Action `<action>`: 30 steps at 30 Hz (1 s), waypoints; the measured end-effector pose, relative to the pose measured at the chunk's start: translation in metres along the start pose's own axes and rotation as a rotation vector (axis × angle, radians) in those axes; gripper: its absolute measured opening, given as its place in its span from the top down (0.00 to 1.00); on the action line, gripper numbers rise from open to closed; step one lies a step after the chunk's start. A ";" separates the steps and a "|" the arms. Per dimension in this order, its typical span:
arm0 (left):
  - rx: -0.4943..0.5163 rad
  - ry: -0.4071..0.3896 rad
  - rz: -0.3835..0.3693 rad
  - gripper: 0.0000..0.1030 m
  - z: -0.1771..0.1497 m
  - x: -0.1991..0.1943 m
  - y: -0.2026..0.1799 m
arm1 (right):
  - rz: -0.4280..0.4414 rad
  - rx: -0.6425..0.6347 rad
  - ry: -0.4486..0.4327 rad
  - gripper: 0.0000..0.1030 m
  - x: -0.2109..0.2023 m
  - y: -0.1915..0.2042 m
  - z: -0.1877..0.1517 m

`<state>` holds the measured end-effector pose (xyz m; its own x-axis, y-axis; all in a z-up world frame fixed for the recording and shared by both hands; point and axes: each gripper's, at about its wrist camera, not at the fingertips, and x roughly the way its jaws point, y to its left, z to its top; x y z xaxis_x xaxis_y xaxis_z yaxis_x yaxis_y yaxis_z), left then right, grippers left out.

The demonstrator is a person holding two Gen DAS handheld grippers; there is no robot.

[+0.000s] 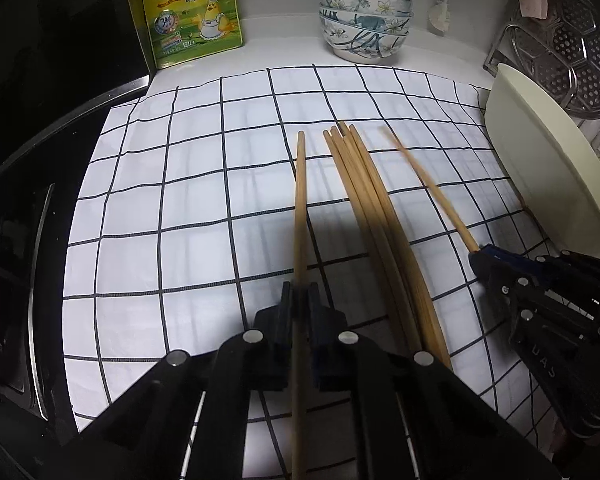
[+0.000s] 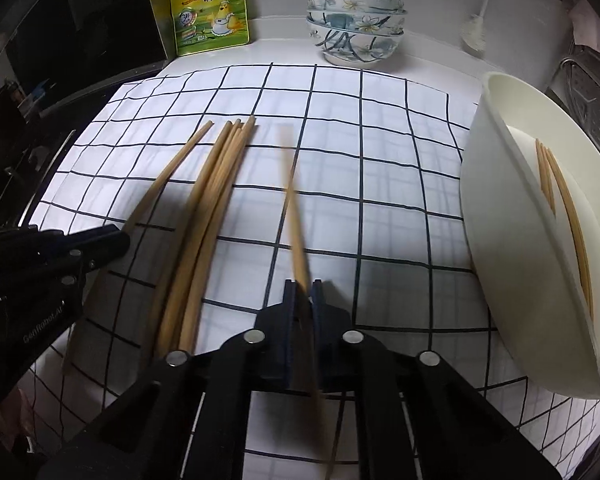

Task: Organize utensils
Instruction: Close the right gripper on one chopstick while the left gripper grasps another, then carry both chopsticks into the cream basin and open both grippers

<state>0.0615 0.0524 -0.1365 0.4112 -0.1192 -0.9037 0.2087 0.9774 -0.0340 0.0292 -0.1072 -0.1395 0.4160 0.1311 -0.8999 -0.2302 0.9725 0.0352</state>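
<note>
My left gripper (image 1: pixel 299 294) is shut on one wooden chopstick (image 1: pixel 300 200) that points away over the checked cloth (image 1: pixel 160 208). My right gripper (image 2: pixel 302 286) is shut on another chopstick (image 2: pixel 294 208), blurred by motion; it also shows in the left wrist view (image 1: pixel 428 188). A bundle of several chopsticks (image 1: pixel 376 216) lies on the cloth between the two grippers, and it shows in the right wrist view (image 2: pixel 208 208). A cream oval container (image 2: pixel 540 248) at the right holds several chopsticks (image 2: pixel 568 208).
A stack of floral bowls (image 1: pixel 364 24) and a yellow seasoning pouch (image 1: pixel 194 12) stand at the back. A metal steamer rack (image 1: pixel 572 52) leans behind the container. A black stove (image 1: pixel 28 184) borders the cloth on the left.
</note>
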 end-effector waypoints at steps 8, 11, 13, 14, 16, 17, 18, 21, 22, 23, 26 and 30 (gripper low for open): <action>0.002 -0.001 -0.009 0.93 -0.002 -0.019 0.001 | 0.078 0.088 -0.023 0.94 -0.020 -0.005 0.000; 0.004 -0.013 -0.011 0.93 0.001 -0.030 -0.001 | 0.103 0.090 -0.049 0.94 -0.035 -0.003 0.001; 0.006 -0.032 -0.014 0.93 0.004 -0.041 -0.005 | 0.125 0.094 -0.072 0.94 -0.047 -0.004 0.002; 0.008 -0.043 -0.014 0.93 0.006 -0.046 -0.007 | 0.134 0.096 -0.084 0.94 -0.053 -0.006 0.003; 0.012 -0.070 -0.013 0.93 0.011 -0.058 -0.015 | 0.149 0.101 -0.106 0.94 -0.065 -0.010 0.004; 0.014 -0.081 -0.015 0.93 0.013 -0.063 -0.019 | 0.152 0.105 -0.116 0.94 -0.071 -0.014 0.004; 0.016 -0.088 -0.016 0.93 0.015 -0.066 -0.023 | 0.152 0.111 -0.128 0.94 -0.077 -0.020 0.005; 0.029 -0.110 -0.025 0.92 0.024 -0.076 -0.041 | 0.144 0.130 -0.156 0.94 -0.094 -0.039 0.006; 0.033 -0.116 -0.031 0.92 0.027 -0.078 -0.048 | 0.135 0.139 -0.165 0.94 -0.100 -0.049 0.006; 0.041 -0.123 -0.041 0.93 0.032 -0.081 -0.060 | 0.128 0.149 -0.172 0.94 -0.105 -0.059 0.006; 0.068 -0.140 -0.076 0.92 0.045 -0.086 -0.092 | 0.092 0.182 -0.190 0.94 -0.117 -0.094 0.003; 0.116 -0.166 -0.132 0.92 0.067 -0.086 -0.140 | 0.053 0.242 -0.204 0.94 -0.127 -0.144 -0.003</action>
<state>0.0565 -0.0863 -0.0255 0.5120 -0.2813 -0.8116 0.3670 0.9259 -0.0894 0.0073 -0.2643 -0.0316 0.5827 0.1949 -0.7890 -0.0508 0.9776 0.2041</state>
